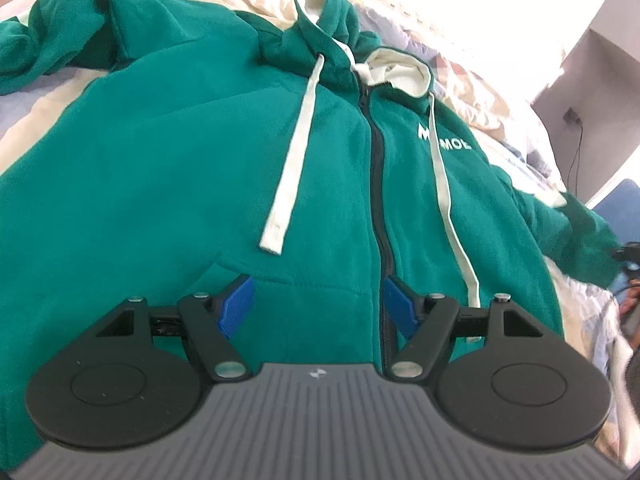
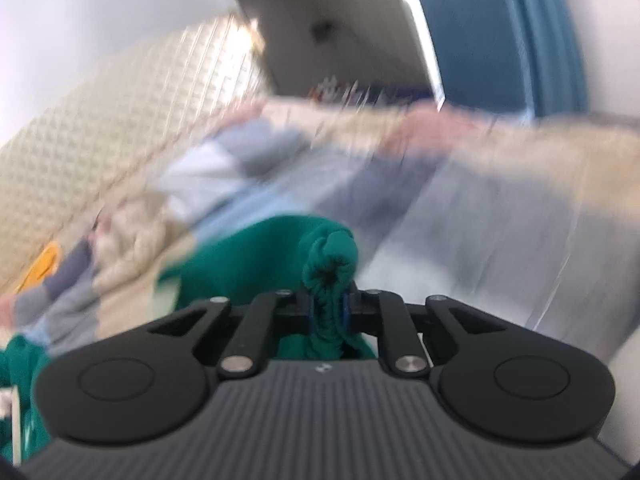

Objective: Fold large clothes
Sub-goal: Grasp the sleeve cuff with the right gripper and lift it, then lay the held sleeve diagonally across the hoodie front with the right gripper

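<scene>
A green zip-up hoodie (image 1: 192,152) lies front up on a bed, hood with cream lining (image 1: 396,70) at the far end, two cream drawstrings (image 1: 292,164) down its chest. My left gripper (image 1: 318,306) hovers open just above the lower front, its blue pads (image 1: 238,306) either side of the pocket edge and zipper (image 1: 378,200), with nothing pinched. In the right wrist view my right gripper (image 2: 328,312) is shut on a bunched green sleeve cuff (image 2: 330,264), which sticks out past the fingers; the sleeve (image 2: 248,260) trails back to the left. That view is blurred.
A patchwork quilt (image 2: 280,168) in cream, grey and blue covers the bed under the hoodie. A quilted cream headboard or wall panel (image 2: 100,140) stands left, a blue chair (image 2: 480,32) at the back right. A black cable (image 1: 576,152) hangs by the wall.
</scene>
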